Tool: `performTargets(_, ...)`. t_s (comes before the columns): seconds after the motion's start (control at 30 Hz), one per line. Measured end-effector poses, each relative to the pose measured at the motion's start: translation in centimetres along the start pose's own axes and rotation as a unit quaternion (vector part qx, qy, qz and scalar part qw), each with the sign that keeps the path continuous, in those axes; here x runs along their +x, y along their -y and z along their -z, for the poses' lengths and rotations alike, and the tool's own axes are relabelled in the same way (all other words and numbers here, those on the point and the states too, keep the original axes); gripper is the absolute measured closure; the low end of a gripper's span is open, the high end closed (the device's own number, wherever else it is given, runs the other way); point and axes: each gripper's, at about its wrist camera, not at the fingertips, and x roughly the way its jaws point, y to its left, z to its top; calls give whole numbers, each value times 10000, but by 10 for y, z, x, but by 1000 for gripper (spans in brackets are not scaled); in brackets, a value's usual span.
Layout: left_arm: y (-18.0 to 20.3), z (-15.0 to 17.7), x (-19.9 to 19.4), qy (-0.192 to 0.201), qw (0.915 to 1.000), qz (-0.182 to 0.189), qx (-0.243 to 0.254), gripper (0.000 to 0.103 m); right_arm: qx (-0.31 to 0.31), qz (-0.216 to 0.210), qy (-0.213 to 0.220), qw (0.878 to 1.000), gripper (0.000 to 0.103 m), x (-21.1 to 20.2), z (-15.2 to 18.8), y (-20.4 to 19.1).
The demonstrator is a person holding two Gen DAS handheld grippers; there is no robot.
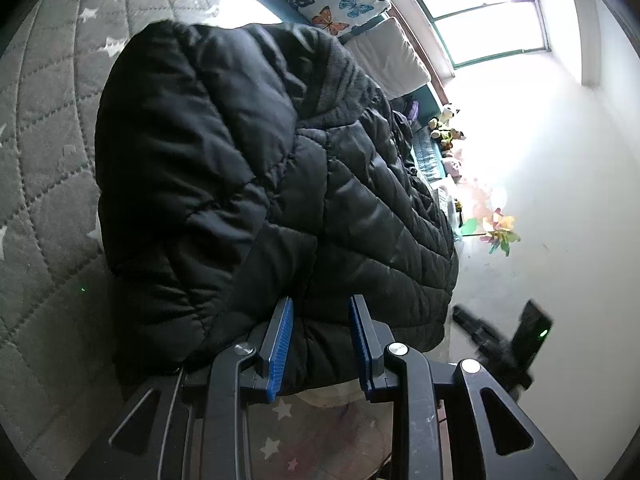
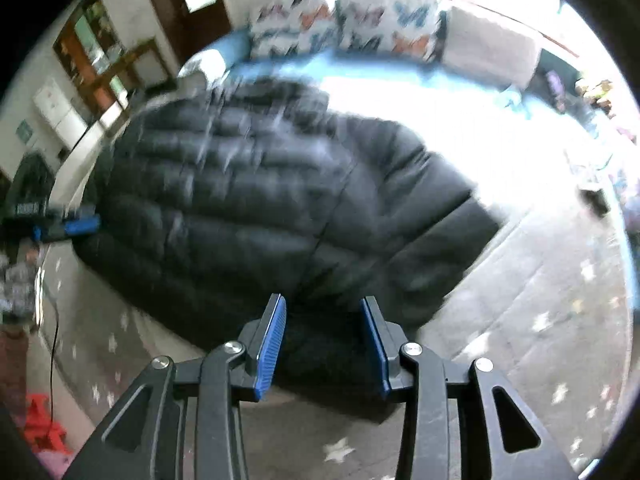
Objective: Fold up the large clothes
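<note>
Counting first: one black quilted jacket point(image 1: 248, 184), two grippers, two butterfly-print cushions point(image 2: 344, 20), one grey star-patterned quilt point(image 1: 52, 128) spread on the bed. Jacket lies bunched on the quilt, filling most of both wrist views. Left gripper point(image 1: 320, 340): jaws narrow, blue pads pressed on a fold of the jacket's near hem, fabric bulging between them. Right gripper point(image 2: 325, 344): jaws a little wider, dark jacket edge sitting between the pads; contact looks like a pinch (view is motion-blurred, so only fairly sure). Left gripper also shows at the jacket's left edge in the right wrist view. Jacket extends away from both grippers toward the cushions.
</note>
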Motion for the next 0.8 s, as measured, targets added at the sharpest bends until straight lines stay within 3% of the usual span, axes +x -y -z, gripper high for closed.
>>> performTargets(0.1, 16, 0, -5, 27, 9997, -160, 199, 71, 207, 70, 197, 9996, 61, -1, -18, 13)
performTargets(0.23, 40, -6, -30, 348, 9974, -244, 581, 70, 340, 114, 264, 9990, 61, 16, -37, 24)
performTargets(0.33, 48, -18, -44, 603, 9951, -335, 709, 57, 515, 75, 304, 9982, 61, 27, -45, 32)
performTargets(0.43, 45, -40, -50, 864, 9925, -503, 700, 56, 723, 9, 354, 9968, 61, 18, -39, 44)
performTargets(0.63, 20, -77, -36, 837, 9940, -603, 353, 56, 607, -37, 558, 9966, 61, 18, -53, 39)
performTargets(0.8, 11, -92, -18, 824, 9922, -845, 402, 56, 511, 176, 271, 9982, 61, 48, -63, 36)
